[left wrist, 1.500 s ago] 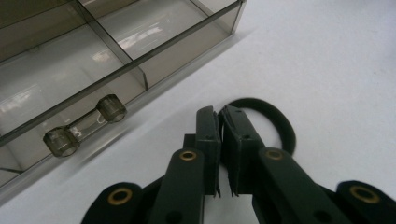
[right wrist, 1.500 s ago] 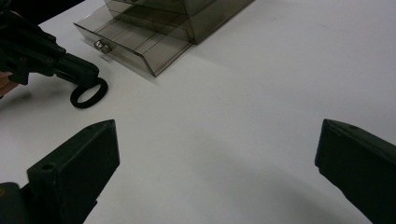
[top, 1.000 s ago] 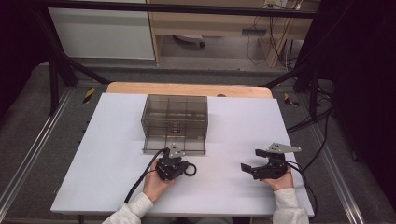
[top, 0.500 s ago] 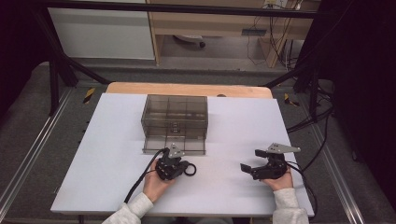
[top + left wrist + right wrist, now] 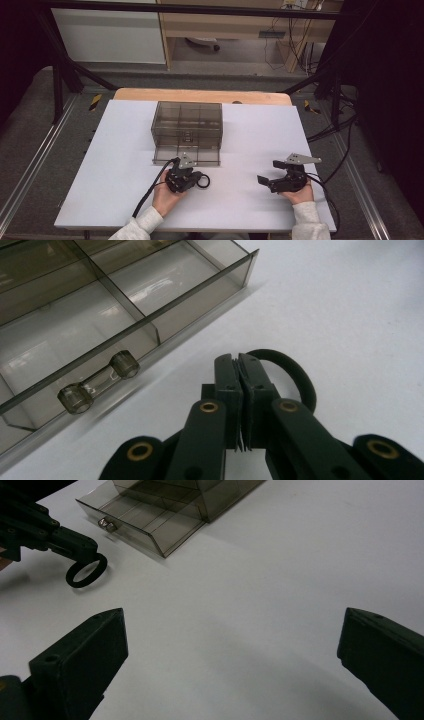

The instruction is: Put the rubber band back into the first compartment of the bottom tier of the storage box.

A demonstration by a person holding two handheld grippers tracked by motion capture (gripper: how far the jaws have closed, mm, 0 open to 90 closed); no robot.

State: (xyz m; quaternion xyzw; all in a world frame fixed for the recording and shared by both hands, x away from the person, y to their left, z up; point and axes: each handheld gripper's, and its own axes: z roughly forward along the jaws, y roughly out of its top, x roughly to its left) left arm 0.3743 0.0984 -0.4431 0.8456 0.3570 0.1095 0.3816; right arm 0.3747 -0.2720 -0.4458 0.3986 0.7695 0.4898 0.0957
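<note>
Nothing has shifted since the earlier frames: both hands and the drawer box sit where they were. On the white table [image 5: 250, 140] stands a smoky clear plastic drawer box [image 5: 187, 125], its lowest drawer [image 5: 125, 315] pulled out toward the person, showing bare compartments and a small clear handle [image 5: 97, 382]. Just in front of that drawer, the left gripper [image 5: 192, 179] rests low over the table with its fingers [image 5: 252, 390] pressed together on a black ring [image 5: 295, 375], pinching its near edge while the rest of the loop lies on the tabletop. Well apart to the right, the right gripper [image 5: 267, 181] holds its fingers [image 5: 85, 655] spread wide with nothing between them.
</note>
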